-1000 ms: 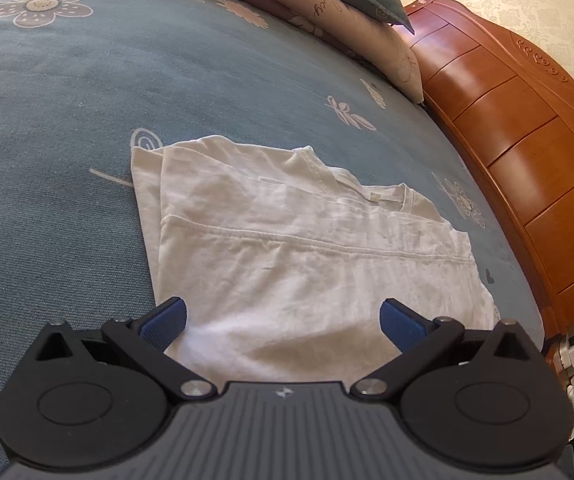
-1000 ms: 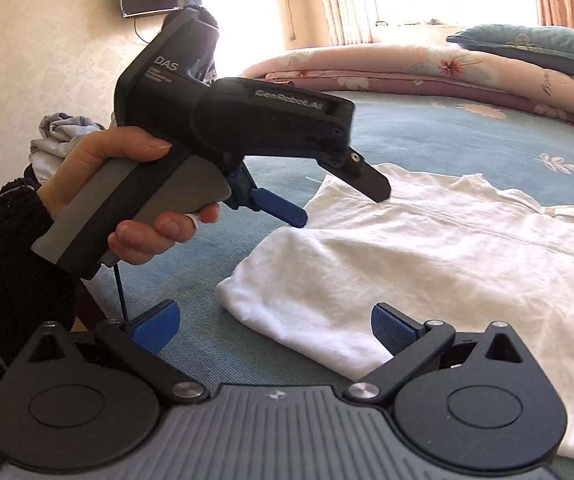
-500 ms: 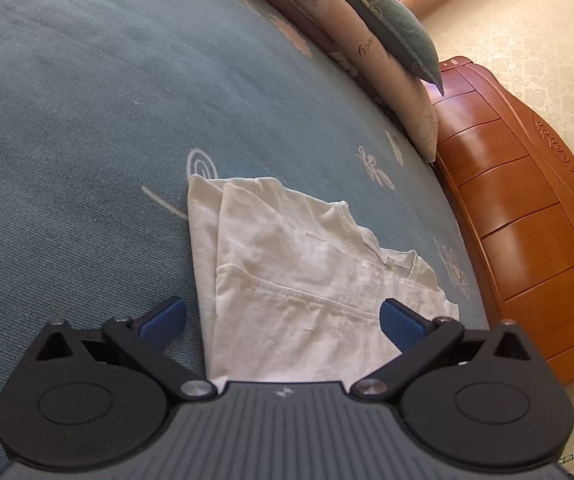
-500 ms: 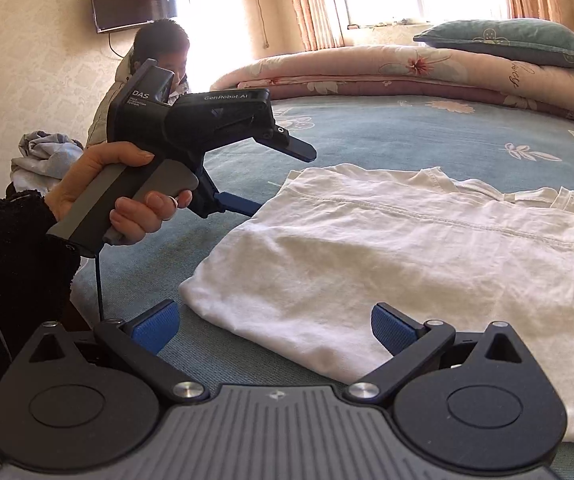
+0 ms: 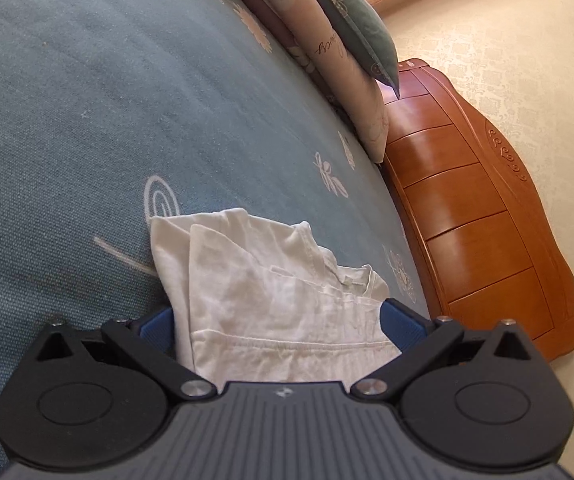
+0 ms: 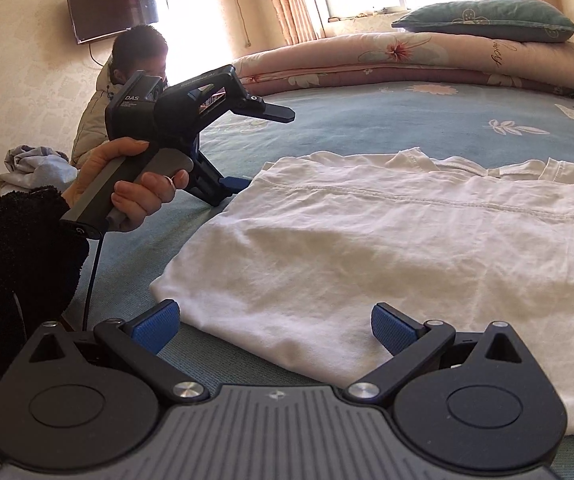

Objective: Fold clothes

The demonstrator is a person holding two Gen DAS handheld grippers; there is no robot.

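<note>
1. We note a bed (image 5: pixel 87 120) under a blue-grey cover patterned with pale flowers; it fills both views.
2. A rolled floral quilt (image 6: pixel 407 60) lies along its far edge with a green pillow (image 6: pixel 487 20) on top; a wooden headboard (image 5: pixel 467 208) stands against cream wallpaper.
3. The white T-shirt (image 6: pixel 367 248) lies folded flat on the cover.
4. A wall-mounted television (image 6: pixel 115 4) hangs dark beside curtained windows.
5. The left gripper (image 6: pixel 255 146), held in a hand (image 6: pixel 127 184), stands spread at the shirt's edge, its lower pad touching the cloth. Its body reads "DAS".
6. The right gripper (image 6: pixel 273 326) stands spread over the near hem, pinching nothing.
</note>
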